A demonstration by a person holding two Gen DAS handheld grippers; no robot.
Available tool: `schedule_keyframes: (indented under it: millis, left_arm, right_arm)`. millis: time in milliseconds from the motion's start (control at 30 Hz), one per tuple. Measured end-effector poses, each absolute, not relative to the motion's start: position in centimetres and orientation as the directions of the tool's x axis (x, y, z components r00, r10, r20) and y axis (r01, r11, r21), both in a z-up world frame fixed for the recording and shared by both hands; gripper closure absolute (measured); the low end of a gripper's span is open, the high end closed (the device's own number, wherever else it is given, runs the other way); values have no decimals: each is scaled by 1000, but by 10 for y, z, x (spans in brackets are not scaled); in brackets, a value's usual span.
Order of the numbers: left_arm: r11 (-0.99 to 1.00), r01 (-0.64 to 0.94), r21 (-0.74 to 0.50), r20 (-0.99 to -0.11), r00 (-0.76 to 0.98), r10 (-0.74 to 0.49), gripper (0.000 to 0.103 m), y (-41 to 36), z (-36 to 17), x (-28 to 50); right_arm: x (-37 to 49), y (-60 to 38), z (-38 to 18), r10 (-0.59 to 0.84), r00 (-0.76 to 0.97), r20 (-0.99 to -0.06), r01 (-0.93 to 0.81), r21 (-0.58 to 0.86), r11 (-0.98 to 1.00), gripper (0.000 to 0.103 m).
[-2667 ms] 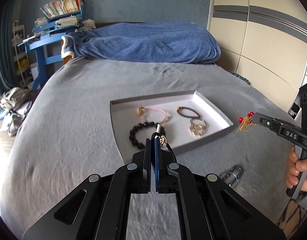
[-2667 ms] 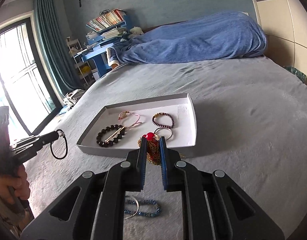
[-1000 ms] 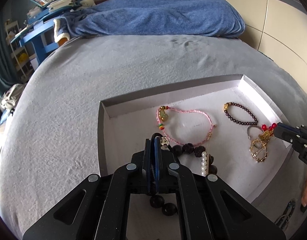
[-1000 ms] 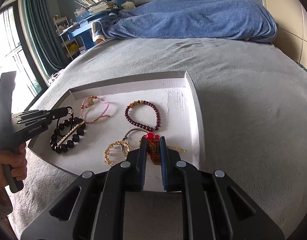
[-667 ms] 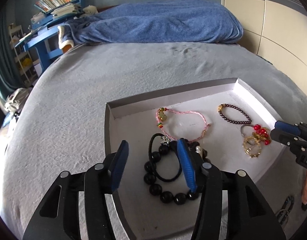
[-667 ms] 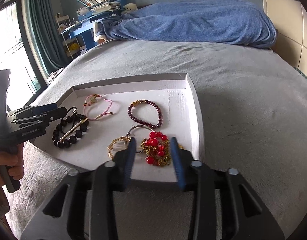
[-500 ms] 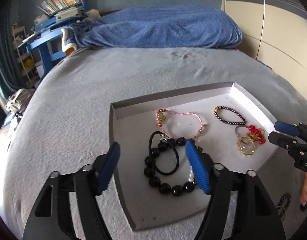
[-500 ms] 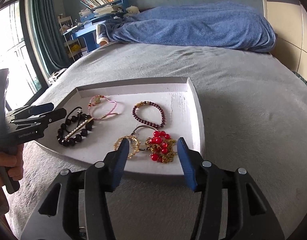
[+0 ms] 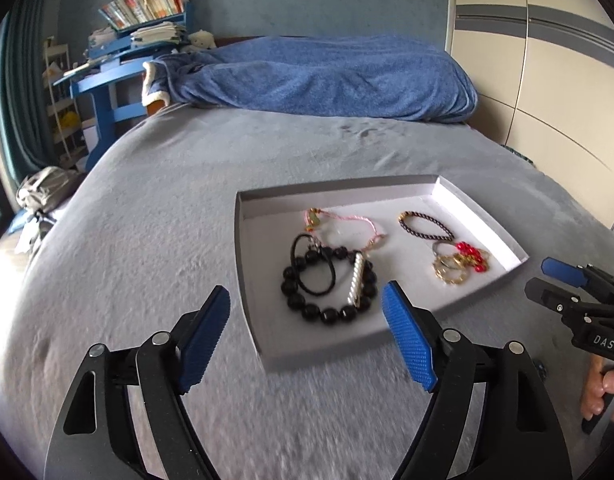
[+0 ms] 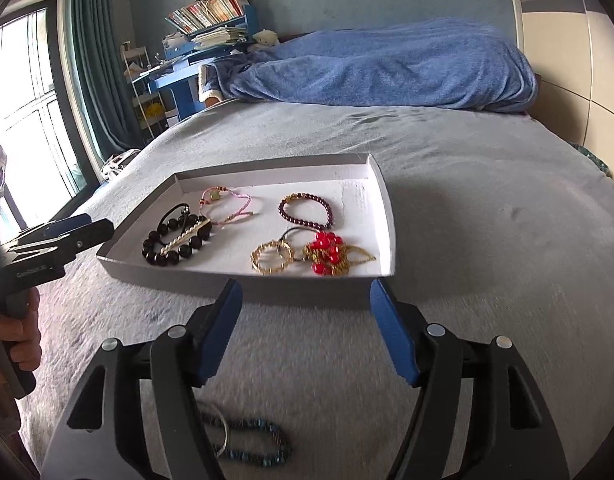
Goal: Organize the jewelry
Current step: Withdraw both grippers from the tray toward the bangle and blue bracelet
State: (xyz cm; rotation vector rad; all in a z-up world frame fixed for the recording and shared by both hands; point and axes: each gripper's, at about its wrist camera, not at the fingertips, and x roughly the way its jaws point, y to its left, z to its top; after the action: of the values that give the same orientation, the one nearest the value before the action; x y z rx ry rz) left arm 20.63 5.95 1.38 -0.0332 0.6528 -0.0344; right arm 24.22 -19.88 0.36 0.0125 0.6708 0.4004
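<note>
A white tray [image 9: 481, 222] [image 10: 381, 208] lies on the grey bed. In it lie a black bead bracelet [image 9: 327, 314] [image 10: 163, 254], a black cord loop [image 9: 307, 268], a pink cord bracelet [image 9: 347, 220] [image 10: 235, 200], a dark purple bead bracelet [image 9: 425, 226] [image 10: 307, 210], a gold ring bracelet [image 10: 271, 262] and a red-and-gold beaded piece [image 9: 469, 256] [image 10: 327, 258]. My left gripper [image 9: 307, 338] is open and empty, just in front of the tray's near left corner. My right gripper [image 10: 305, 328] is open and empty, before the tray's near edge. A blue bead bracelet with a silver ring [image 10: 243, 438] lies on the bed beneath it.
A blue blanket [image 9: 327, 76] is heaped at the bed's far end. A blue desk with books [image 9: 119, 60] stands at the back left, a window and curtain [image 10: 47, 100] at the left, a wardrobe [image 9: 547, 60] at the right.
Both grippers opened and let go: the black cord loop and the red-and-gold piece now lie in the tray. Both grippers have since drawn back toward me from the tray.
</note>
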Motion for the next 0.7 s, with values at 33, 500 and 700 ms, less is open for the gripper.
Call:
schedule_keyframes:
  millis: [33,500,700]
  left_arm:
    - [999,21,-48,-605,795,-46,24,59,13,201]
    - [994,87,-68,-639,761,-110,24,24,-12,142]
    - [991,120,-61,-650,749,-131,24,12,-16,131]
  right_arm:
    - [239,-200,3,364,711,-601,-356,139,924,35]
    - [195,-230,-10,339,711,-616,-300,170,939,29]
    - [187,-239,-13,338,713,-614,-280,192,940,28]
